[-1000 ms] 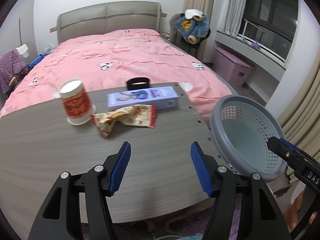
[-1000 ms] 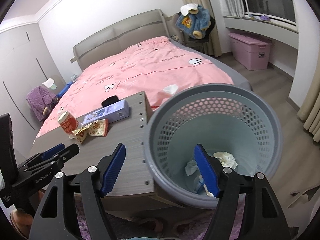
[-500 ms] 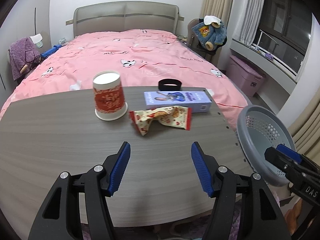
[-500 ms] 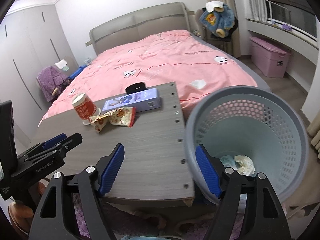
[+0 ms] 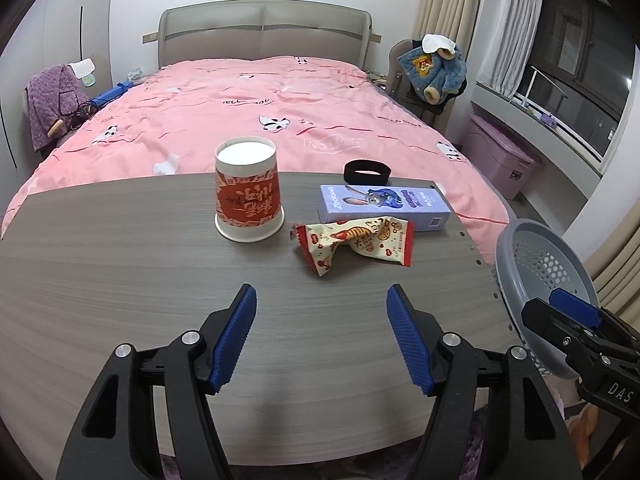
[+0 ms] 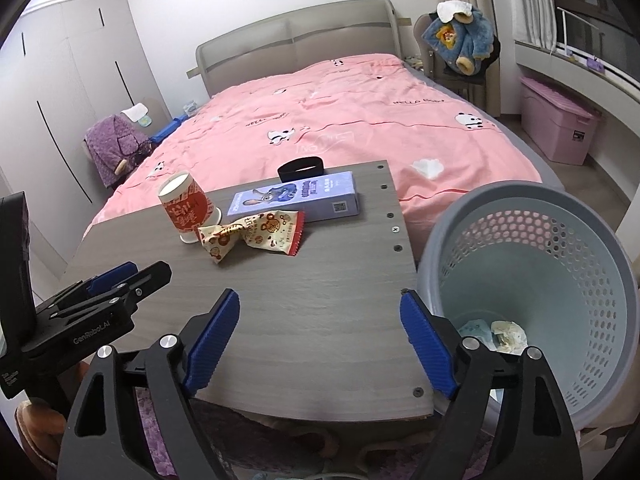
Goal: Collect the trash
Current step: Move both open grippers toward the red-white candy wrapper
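A: How were the tongs?
B: Left tongs point(image 5: 320, 336) and right tongs point(image 6: 320, 344) had just been spreading, released, nothing between them.
A: And the trash?
B: The crumpled red-edged snack wrapper point(image 5: 354, 245) lay on the grey wood-grain surface point(image 5: 120, 280), beside the upturned red paper cup point(image 5: 248, 190).

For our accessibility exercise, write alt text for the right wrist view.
The open right gripper hovers empty over a grey table holding an upturned paper cup, a crumpled snack wrapper and a purple box. A grey bin stands right; a pink bed lies behind.
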A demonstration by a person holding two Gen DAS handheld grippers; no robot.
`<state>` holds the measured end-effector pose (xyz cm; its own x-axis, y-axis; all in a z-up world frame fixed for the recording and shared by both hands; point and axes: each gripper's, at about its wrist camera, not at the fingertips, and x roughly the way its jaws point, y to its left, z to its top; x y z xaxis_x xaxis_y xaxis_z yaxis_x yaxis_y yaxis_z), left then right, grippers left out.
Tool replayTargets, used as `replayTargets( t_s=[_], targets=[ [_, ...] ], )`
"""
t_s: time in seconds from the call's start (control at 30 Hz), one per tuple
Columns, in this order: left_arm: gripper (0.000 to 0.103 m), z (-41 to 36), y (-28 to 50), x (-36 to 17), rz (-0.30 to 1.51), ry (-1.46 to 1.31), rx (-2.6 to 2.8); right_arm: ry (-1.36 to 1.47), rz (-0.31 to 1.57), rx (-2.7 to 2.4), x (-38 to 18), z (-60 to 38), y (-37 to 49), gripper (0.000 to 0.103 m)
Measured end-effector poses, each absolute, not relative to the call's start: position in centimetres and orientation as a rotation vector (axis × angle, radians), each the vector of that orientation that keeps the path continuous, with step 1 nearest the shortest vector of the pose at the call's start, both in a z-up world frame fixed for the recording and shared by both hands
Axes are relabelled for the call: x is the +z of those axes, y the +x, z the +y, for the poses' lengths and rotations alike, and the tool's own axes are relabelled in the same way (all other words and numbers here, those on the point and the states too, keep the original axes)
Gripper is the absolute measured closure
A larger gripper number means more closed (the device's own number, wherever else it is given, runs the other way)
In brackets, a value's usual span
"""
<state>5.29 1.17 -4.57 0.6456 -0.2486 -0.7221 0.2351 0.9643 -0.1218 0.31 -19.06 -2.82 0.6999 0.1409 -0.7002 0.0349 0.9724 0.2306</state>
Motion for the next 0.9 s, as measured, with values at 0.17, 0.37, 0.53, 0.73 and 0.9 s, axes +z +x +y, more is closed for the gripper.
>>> replayTargets(
  t_s=[0.17,0.37,0.53,0.73,0.9],
  targets=[
    [0.038,1.5,5.6,-4.7,0.835,-0.017,-0.268,0.246,0.803,0.073,-3.2,-18.8,0.8,0.018],
    [0.036,1.6,6.0,-5.1,0.841,-0.005,-0.266,0.251,0.814,0.079,-3.6,-18.7,1.1,0.016],
    [0.036,1.2,7.2,-5.6,0.851,0.009,-0.272,0.254,0.820,0.076,-3.9,-18.8,1.2,0.016],
    [0.036,0.3,8.8,-5.7,0.845,0.040,-0.280,0.258,0.823,0.073,-3.9,-19.1,1.4,0.016],
    [0.036,-0.1,10.2,-5.9,0.846,0.049,-0.273,0.268,0.828,0.075,-4.1,-19.4,1.6,0.016]
  ],
)
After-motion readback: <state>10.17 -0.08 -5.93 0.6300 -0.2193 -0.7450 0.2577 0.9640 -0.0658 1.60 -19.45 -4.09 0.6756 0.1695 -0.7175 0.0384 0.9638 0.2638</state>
